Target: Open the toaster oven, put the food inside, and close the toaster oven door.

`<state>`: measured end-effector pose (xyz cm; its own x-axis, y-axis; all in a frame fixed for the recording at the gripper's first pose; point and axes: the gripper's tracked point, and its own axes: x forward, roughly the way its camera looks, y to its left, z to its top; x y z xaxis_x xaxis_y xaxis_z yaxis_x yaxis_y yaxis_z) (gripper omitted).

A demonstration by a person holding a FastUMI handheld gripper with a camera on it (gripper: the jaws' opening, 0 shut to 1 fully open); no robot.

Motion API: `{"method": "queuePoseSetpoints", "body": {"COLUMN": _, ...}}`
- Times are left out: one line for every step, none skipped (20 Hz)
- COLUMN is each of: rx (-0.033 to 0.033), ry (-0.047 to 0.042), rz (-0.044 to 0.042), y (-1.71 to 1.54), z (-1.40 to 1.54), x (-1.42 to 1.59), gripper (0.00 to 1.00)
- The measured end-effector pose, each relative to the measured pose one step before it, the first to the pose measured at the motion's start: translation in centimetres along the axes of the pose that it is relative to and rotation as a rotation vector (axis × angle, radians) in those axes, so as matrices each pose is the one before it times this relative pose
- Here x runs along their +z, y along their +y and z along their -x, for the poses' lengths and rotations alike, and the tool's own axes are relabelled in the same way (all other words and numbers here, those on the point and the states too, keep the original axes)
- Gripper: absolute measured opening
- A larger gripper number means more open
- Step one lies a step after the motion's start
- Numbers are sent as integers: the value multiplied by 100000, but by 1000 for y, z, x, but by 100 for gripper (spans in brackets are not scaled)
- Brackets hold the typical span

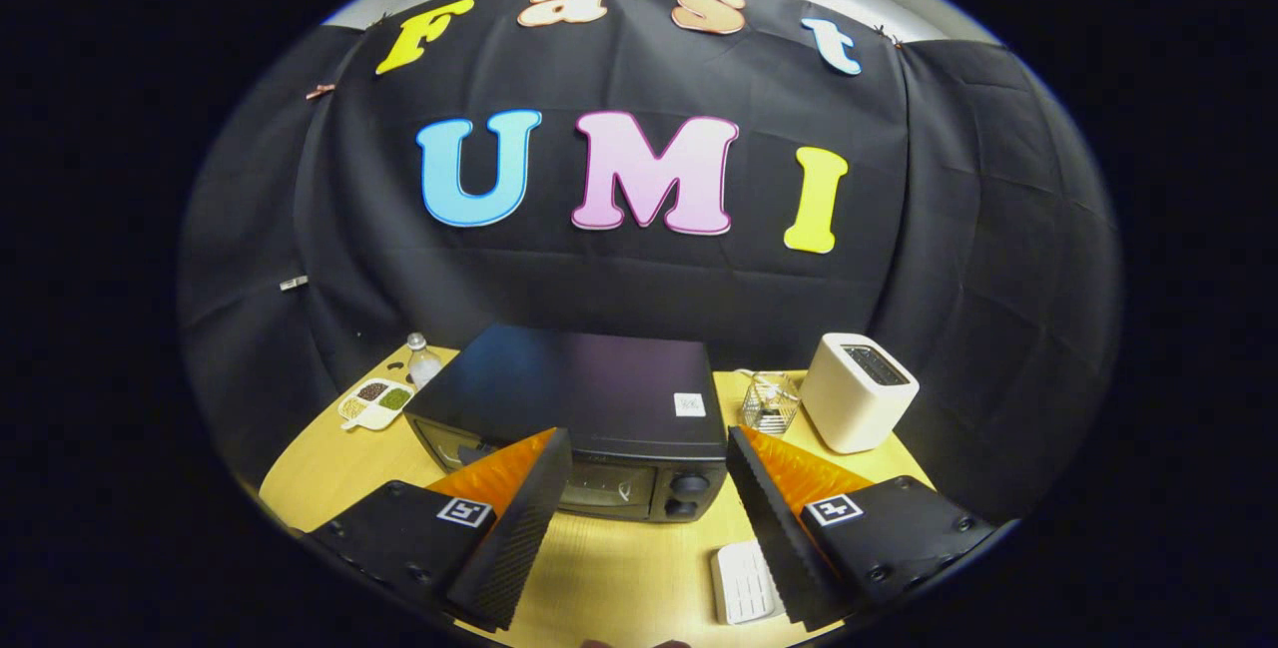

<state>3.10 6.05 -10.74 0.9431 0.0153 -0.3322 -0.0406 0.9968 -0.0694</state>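
The hand-held gripper [647,468] hangs above the wooden bench [609,568] with its fingers spread wide and nothing between them. Just beyond the fingertips sits the black toaster oven [589,398], its door closed. A white toaster [857,390] and a wire basket [770,401] stand to its right, and a divided dish [375,402] and small bottle [422,360] to its left.

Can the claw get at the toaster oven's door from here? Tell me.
Probably yes. The claw is open, the toaster oven sits just ahead between its fingers, and only bare table lies before the door.
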Motion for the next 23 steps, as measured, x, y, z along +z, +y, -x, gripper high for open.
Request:
{"method": "queuePoseSetpoints", "body": {"rx": -141, "ry": -1359, "rz": -1080, "y": -553, "z": 478, "x": 418, "gripper": 97}}
{"method": "queuePoseSetpoints", "body": {"rx": 143, "ry": -1081, "rz": -1269, "y": -552, "z": 469, "x": 455, "gripper": 97}}
{"method": "queuePoseSetpoints", "body": {"rx": 208, "ry": -652, "rz": -911, "y": -336, "z": 375, "x": 284, "gripper": 97}}
{"method": "queuePoseSetpoints", "body": {"rx": -141, "ry": -256, "rz": -606, "y": -454, "z": 386, "x": 124, "gripper": 97}}
{"method": "queuePoseSetpoints", "body": {"rx": 351, "ry": -667, "rz": -609, "y": -498, "z": 409, "x": 261, "gripper": 97}}
{"method": "queuePoseSetpoints", "body": {"rx": 347, "ry": -869, "rz": -675, "y": -407, "z": 518, "x": 347, "gripper": 97}}
{"method": "queuePoseSetpoints", "body": {"rx": 452, "ry": -1010, "rz": -537, "y": -334, "z": 458, "x": 332, "gripper": 97}}
{"method": "queuePoseSetpoints", "body": {"rx": 147, "ry": -311, "rz": -91, "y": -446, "z": 360, "x": 76, "gripper": 97}}
{"method": "queuePoseSetpoints", "body": {"rx": 202, "ry": -250, "rz": 60, "y": -400, "z": 306, "x": 153, "gripper": 97}}
{"method": "queuePoseSetpoints", "body": {"rx": 165, "ry": -80, "rz": -120, "y": -404, "z": 311, "x": 55, "gripper": 97}}
{"method": "queuePoseSetpoints", "body": {"rx": 610, "ry": -191, "rz": -273, "y": -174, "z": 315, "x": 81, "gripper": 97}}
{"method": "queuePoseSetpoints", "body": {"rx": 385, "ry": -136, "rz": -239, "y": -271, "z": 228, "x": 30, "gripper": 97}}
{"method": "queuePoseSetpoints", "body": {"rx": 176, "ry": -113, "rz": -110, "y": -278, "z": 301, "x": 82, "gripper": 97}}
{"method": "queuePoseSetpoints", "body": {"rx": 13, "ry": -297, "rz": 5, "y": -383, "z": 267, "x": 120, "gripper": 97}}
{"method": "queuePoseSetpoints", "body": {"rx": -2, "ry": -189, "rz": -1, "y": -282, "z": 271, "x": 57, "gripper": 97}}
{"method": "queuePoseSetpoints", "body": {"rx": 81, "ry": -182, "rz": -89, "y": -236, "z": 226, "x": 67, "gripper": 97}}
{"method": "queuePoseSetpoints", "body": {"rx": 153, "ry": -323, "rz": -139, "y": -144, "z": 179, "x": 112, "gripper": 97}}
{"method": "queuePoseSetpoints", "body": {"rx": 235, "ry": -234, "rz": 50, "y": -128, "z": 205, "x": 90, "gripper": 97}}
{"method": "queuePoseSetpoints", "body": {"rx": -194, "ry": 74, "rz": 182, "y": -219, "z": 125, "x": -8, "gripper": 97}}
{"method": "queuePoseSetpoints", "body": {"rx": -239, "ry": 72, "rz": 88, "y": -250, "z": 57, "x": -32, "gripper": 97}}
{"method": "queuePoseSetpoints", "body": {"rx": -112, "ry": -33, "rz": -141, "y": -48, "z": 173, "x": 27, "gripper": 97}}
{"method": "queuePoseSetpoints", "body": {"rx": 106, "ry": -258, "rz": -187, "y": -35, "z": 103, "x": 143, "gripper": 97}}
{"method": "queuePoseSetpoints", "body": {"rx": 35, "ry": -18, "rz": -152, "y": 26, "z": 21, "x": 55, "gripper": 97}}
